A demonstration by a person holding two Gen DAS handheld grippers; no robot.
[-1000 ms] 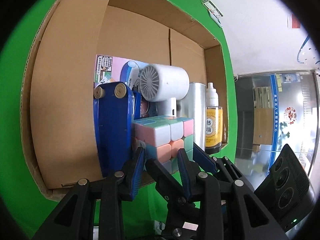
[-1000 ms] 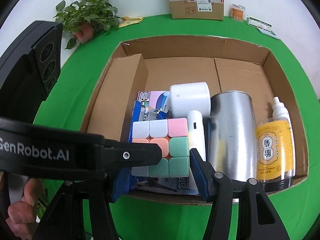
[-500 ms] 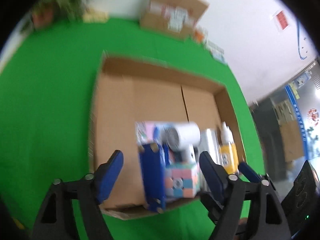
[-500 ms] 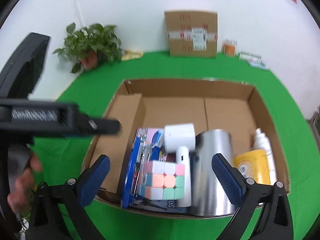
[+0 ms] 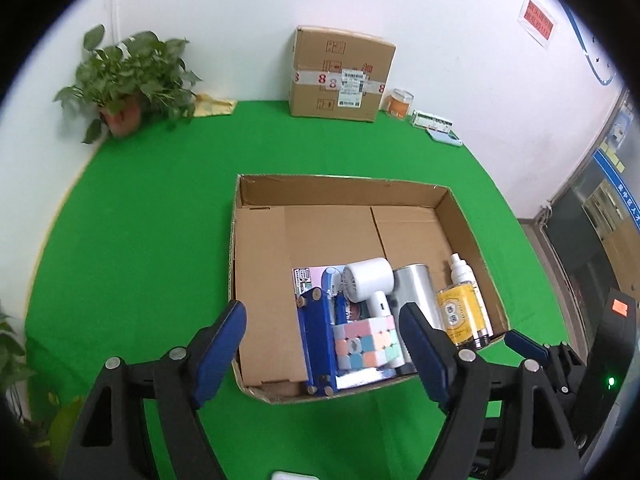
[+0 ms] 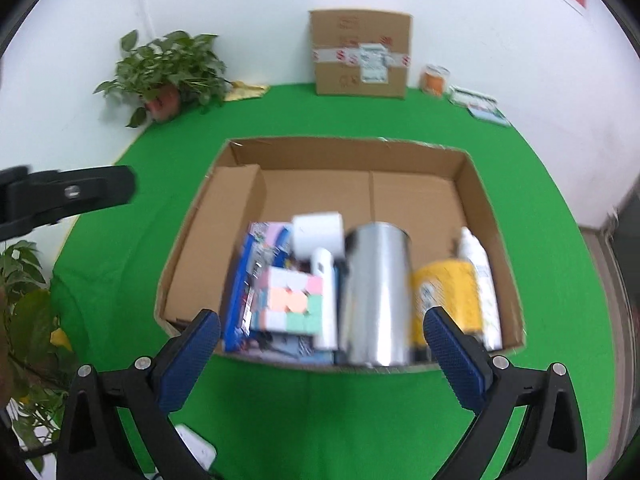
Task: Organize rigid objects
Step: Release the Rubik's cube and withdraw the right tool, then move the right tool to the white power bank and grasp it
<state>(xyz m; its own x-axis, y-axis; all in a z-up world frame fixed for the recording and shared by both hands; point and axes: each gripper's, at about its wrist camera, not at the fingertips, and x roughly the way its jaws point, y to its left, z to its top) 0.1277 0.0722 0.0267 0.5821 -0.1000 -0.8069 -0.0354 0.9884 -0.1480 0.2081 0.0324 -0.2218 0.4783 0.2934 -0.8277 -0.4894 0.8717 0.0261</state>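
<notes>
Both grippers hang over an open cardboard box (image 5: 464, 216) on a green-covered desk (image 5: 152, 216), each with jaws spread wide and nothing between them. The left gripper (image 5: 320, 344) and right gripper (image 6: 320, 344) frame the box's near end, where the goods sit packed side by side: a pastel puzzle cube (image 5: 366, 343) lies on a printed packet (image 5: 316, 276), hard against a blue case (image 5: 316, 340) standing on edge. Beside the cube stand a white handheld fan (image 5: 368, 282), a steel can (image 5: 412, 286), a yellow-labelled bottle (image 5: 460, 316) and a white spray bottle (image 5: 462, 268). The far half of the box is bare. The cube looks light, stiff and smooth-faced, best pinched across two flat opposite sides; its layers may twist under an off-centre squeeze. The can, round and glossy, would likely slip unless gripped squarely across its body.
</notes>
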